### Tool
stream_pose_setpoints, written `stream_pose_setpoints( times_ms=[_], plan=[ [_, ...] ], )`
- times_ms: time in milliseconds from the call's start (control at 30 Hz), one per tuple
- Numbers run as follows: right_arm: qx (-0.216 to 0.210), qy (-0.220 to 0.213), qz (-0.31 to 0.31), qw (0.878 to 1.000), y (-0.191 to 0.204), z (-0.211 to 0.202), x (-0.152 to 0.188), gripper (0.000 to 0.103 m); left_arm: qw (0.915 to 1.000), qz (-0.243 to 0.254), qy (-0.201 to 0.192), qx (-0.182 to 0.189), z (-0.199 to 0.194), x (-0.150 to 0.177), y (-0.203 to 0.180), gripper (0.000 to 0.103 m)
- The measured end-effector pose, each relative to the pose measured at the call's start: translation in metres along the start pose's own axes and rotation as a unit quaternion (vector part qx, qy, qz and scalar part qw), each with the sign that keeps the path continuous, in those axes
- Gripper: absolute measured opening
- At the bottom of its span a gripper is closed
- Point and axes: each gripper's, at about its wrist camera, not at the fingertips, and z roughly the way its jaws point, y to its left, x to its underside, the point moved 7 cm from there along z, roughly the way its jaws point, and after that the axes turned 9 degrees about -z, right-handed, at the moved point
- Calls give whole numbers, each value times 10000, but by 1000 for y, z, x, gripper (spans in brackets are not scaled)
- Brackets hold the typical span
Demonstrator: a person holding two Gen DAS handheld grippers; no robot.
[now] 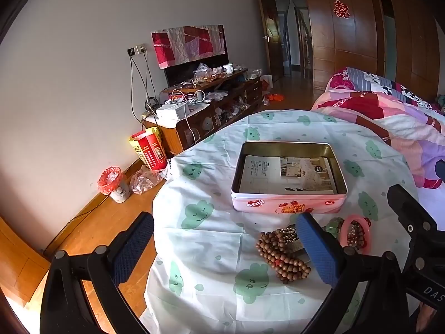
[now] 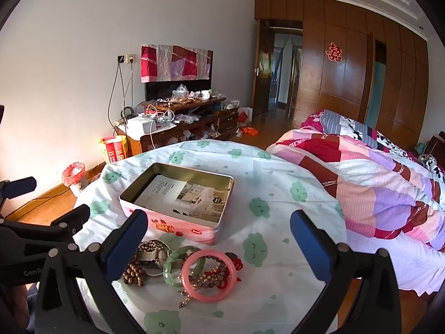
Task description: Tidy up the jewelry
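A heap of jewelry lies on the cloth-covered desk (image 2: 278, 194), just in front of an open pink tin (image 2: 178, 208) whose floor is lined with a printed sheet. The heap comprises a pink bangle (image 2: 209, 275), a green bangle (image 2: 178, 264), a coil of brown wooden beads (image 1: 281, 256), and finer strands with red cord tangled among them. The bangles are judged rigid, smooth and probably brittle; they are best gripped across the band, since the polished rim may slip. The bead coil is judged limp and light; it should be pinched where several loops bunch together, or it will trail and drag its neighbours.

The right gripper (image 2: 219, 239) hovers with fingers wide apart and empty; the heap lies below and between them, toward the left finger. The left gripper (image 1: 225, 245) is likewise spread and empty; the beads lie just beside its right finger, whose pad hides part of the heap.
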Motion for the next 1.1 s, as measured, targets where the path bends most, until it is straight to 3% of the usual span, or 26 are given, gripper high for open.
stream_pose_setpoints(
  times_ms=[1100],
  plan=[
    [-12, 18, 10, 10000, 0, 1, 1, 103, 10000, 51, 21, -57, 2, 2, 3, 102]
  ],
)
